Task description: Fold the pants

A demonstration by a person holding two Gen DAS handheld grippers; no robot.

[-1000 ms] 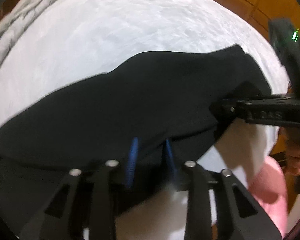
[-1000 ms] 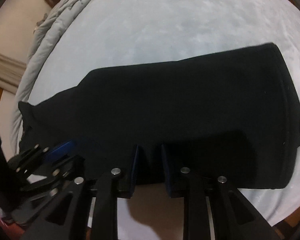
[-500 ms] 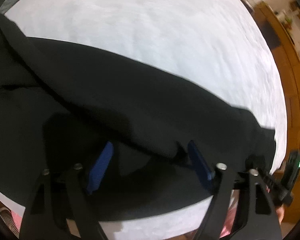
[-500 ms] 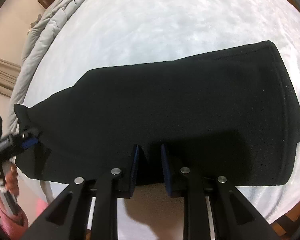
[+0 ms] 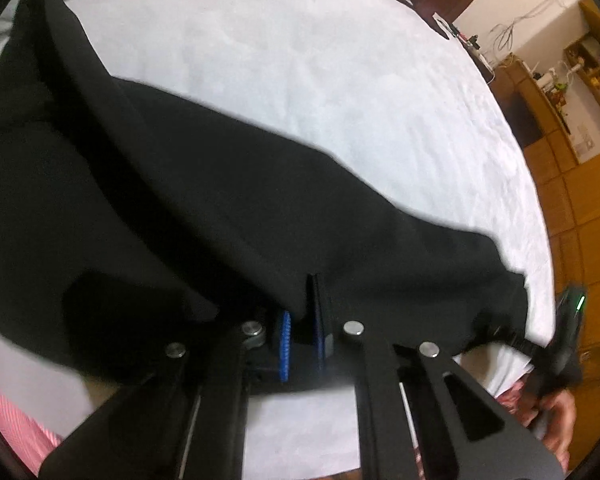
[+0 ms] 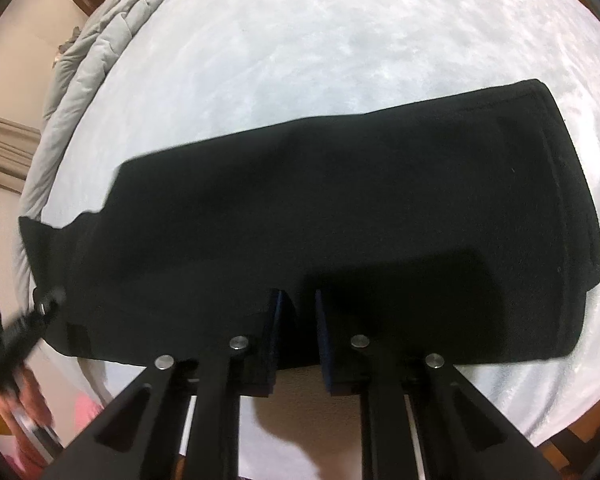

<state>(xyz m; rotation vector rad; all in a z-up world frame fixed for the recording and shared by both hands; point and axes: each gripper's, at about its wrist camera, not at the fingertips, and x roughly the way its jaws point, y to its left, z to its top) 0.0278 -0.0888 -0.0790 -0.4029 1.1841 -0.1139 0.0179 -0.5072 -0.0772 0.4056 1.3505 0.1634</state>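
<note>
**Both grippers pinching the near edge of the black pants on the bed**

From my left wrist camera I see the left gripper (image 5: pixel 302 320) with its blue-padded fingers (image 5: pixel 285 334) drawn nearly together, a ridge of black cloth caught between them. The black pants (image 5: pixel 188 208) run across the white bed (image 5: pixel 320 72) from the upper left down toward the lower right, where the cloth narrows. At that far right end I can see the right gripper (image 5: pixel 512 340), held by a hand (image 5: pixel 556 412), meeting the fabric.

On the right wrist camera, the right gripper (image 6: pixel 298 320) sits at the near edge of the pants (image 6: pixel 340 208); its jaws are closing, with a narrow gap left and the dark cloth lying between the fingers (image 6: pixel 274 328). Here the garment lies flat as a wide dark band, its hemmed end to the right. A grey quilt (image 6: pixel 84 64) is bunched along the bed's (image 6: pixel 340 32) far left edge. The left gripper (image 6: pixel 46 300) shows blurred at the pants' left end, with a hand (image 6: pixel 24 404) below it.
</note>
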